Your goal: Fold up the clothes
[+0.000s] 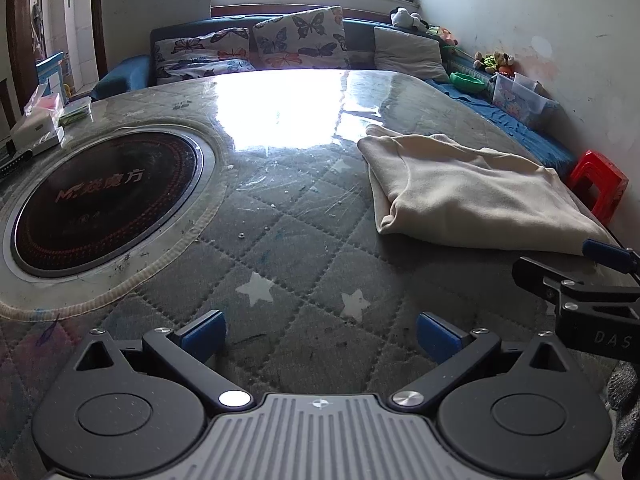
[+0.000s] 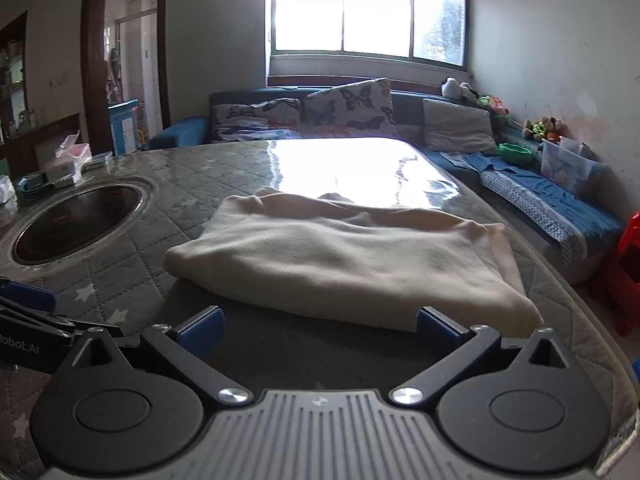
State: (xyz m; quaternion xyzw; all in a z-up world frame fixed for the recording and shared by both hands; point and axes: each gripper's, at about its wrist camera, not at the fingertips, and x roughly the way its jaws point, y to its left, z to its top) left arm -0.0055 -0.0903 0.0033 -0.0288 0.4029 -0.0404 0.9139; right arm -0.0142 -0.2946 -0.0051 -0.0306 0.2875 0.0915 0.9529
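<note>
A cream garment [image 1: 472,192] lies folded into a flat bundle on the quilted table [image 1: 280,248], to the right in the left wrist view. It also shows in the right wrist view [image 2: 352,256], straight ahead and close. My left gripper [image 1: 320,334] is open and empty above the bare quilt, left of the garment. My right gripper [image 2: 320,328] is open and empty just short of the garment's near edge; its right finger [image 2: 436,326] overlaps that edge in the view. The right gripper also shows at the right edge of the left wrist view [image 1: 576,280].
A round black hotplate [image 1: 104,200] is set into the table at the left. White boxes [image 1: 38,128] stand at the far left edge. A sofa with butterfly cushions [image 1: 300,40] runs behind the table. A red stool [image 1: 598,184] stands off the right edge.
</note>
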